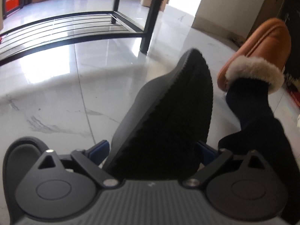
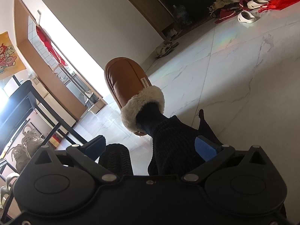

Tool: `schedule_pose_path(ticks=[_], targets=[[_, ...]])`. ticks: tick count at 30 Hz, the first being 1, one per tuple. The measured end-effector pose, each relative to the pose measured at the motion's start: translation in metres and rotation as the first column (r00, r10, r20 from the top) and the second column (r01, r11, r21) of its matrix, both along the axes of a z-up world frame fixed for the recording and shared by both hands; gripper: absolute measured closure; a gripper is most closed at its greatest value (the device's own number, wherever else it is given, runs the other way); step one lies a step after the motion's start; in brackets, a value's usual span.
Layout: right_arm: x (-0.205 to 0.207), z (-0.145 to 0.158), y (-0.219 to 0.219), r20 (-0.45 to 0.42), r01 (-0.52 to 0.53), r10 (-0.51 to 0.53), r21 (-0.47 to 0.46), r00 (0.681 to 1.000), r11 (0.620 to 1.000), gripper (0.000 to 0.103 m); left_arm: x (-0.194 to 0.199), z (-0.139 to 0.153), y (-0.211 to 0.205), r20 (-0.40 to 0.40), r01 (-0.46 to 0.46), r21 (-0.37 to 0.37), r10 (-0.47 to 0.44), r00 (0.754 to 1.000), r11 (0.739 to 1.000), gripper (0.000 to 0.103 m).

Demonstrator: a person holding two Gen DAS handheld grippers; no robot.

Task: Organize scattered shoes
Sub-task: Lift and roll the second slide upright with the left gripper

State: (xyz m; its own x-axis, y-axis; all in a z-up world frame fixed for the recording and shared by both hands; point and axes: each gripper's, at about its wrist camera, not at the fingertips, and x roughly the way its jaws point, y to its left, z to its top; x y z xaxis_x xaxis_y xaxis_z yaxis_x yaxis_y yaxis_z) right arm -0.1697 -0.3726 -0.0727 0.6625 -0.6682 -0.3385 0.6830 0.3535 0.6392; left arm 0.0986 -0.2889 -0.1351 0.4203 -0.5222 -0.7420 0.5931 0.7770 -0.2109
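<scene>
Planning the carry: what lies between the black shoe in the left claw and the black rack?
Bare tiled floor only, between black shoe and rack, per left wrist view.

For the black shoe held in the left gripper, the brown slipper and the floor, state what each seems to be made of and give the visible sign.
Black shoe: a knitted fabric upper, shown by its ribbed weave, over a smooth matte sole, probably rubber or foam.
Brown slipper: smooth tan leather or imitation with stitched seams; fluffy fleece-like collar.
Floor: glossy marble-look tile, with grey veins, grout lines and window glare.
</scene>
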Motion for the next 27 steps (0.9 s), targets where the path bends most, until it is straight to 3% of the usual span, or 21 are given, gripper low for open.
schedule_pose_path(ticks=[8, 12, 20, 27], targets=[[0.001, 0.000, 0.001, -0.001, -0.001, 0.001, -0.003, 1.000, 1.000, 0.000, -0.011, 0.007, 0.010, 0.037, -0.003, -0.023, 0.004, 0.999, 1.000, 0.025], [0.001, 0.000, 0.003, -0.003, 0.001, -0.001, -0.007, 1.000, 1.000, 0.000, -0.011, 0.017, 0.021, 0.042, -0.035, -0.077, 0.038, 0.998, 0.996, 0.039], [0.003, 0.001, 0.005, -0.013, 0.003, -0.003, -0.017, 1.000, 1.000, 0.000, -0.011, 0.040, 0.038, 0.083, -0.051, -0.095, 0.059, 0.995, 0.994, 0.040], [0.003, 0.001, 0.006, -0.020, 0.004, -0.004, -0.023, 1.000, 1.000, 0.000, -0.011, 0.068, 0.066, 0.108, -0.081, -0.155, 0.098, 0.989, 0.985, 0.040]])
